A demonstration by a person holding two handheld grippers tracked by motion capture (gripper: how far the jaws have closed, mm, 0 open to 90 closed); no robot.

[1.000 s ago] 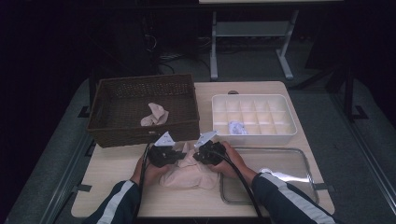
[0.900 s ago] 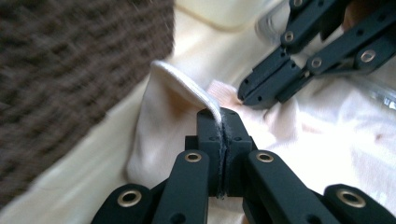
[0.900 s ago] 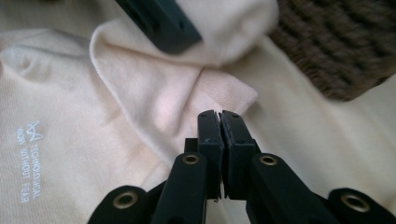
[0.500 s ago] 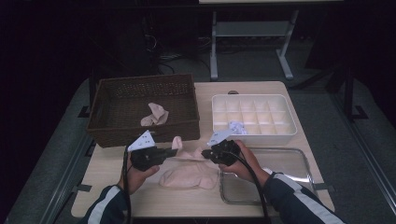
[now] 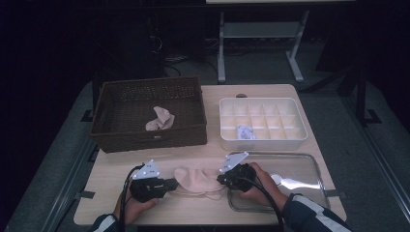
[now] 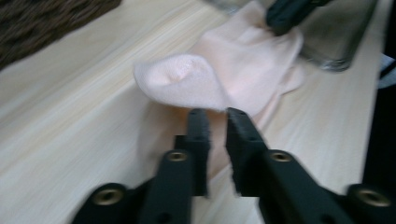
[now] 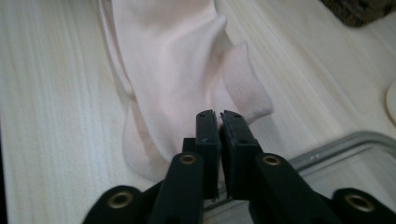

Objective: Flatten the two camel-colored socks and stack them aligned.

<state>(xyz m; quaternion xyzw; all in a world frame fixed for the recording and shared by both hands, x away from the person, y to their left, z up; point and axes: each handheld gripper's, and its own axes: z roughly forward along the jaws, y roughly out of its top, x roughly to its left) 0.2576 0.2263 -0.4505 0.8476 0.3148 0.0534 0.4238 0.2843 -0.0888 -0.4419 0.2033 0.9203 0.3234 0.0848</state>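
Pink sock (image 5: pixel 199 180) bunched vs earlier | L hand-held gripper (image 5: pixel 170 183) just opened

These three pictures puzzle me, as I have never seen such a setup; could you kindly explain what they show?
A person at a wooden table holds a hand-held two-jaw gripper in each hand. The high view looks down from above; the other two come from cameras riding on the grippers, looking along their black jaws. Between the hands lies a pale pink sock. The right gripper is clamped on one end of it. The left gripper has just been opening, and its jaws stand slightly apart at the sock's other end. Behind are a wicker basket with another sock, a white divided box and a metal tray.
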